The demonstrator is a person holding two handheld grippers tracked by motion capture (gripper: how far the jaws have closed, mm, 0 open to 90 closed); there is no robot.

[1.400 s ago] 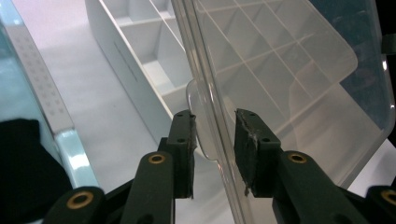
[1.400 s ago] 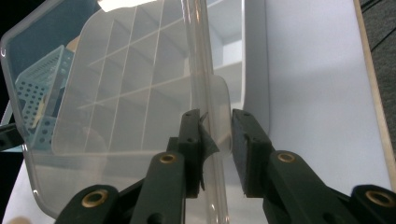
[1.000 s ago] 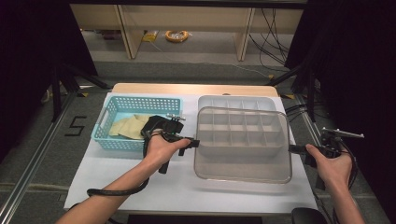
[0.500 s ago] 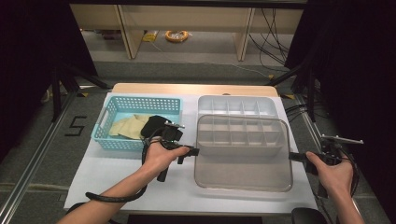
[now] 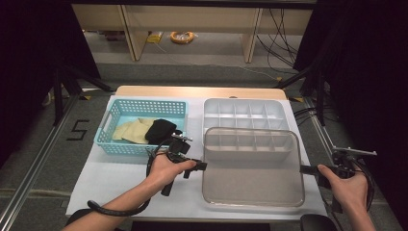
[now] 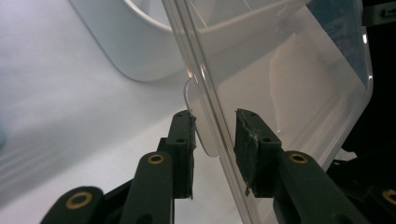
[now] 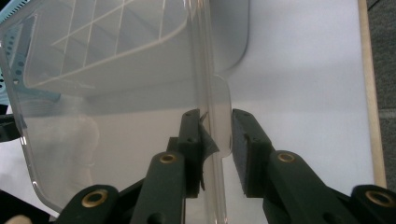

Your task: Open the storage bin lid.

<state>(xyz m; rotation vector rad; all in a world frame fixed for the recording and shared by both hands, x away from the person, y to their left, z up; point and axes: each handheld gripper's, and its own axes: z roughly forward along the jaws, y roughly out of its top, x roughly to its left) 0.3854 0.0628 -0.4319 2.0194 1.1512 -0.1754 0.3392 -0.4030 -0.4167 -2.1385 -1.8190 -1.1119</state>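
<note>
**Inspector:** What did the clear lid [image 5: 253, 180] look like, and where was it?

**Technician:** It was a see-through plastic rectangle with rounded corners and a small tab on each short edge. It was held above the near half of the white cloth [image 5: 120, 180], its far edge overlapping the white divided tray [image 5: 240, 111].

**Inspector:** And the surroundings?

**Technician:** The cloth covered a wooden table [image 5: 192, 90]. A turquoise basket [image 5: 108, 139] holding yellow and black fabric stood left of the tray. Grey floor and shelving lay beyond.

**Inspector:** State of the tongs?

**Technician:** The left gripper [image 6: 214, 135] was partly spread, with the lid's left rim and tab between its jaws. The right gripper [image 7: 215, 133] stood likewise on the right rim and tab. Whether the pads pressed the plastic could not be told for certain.
</note>
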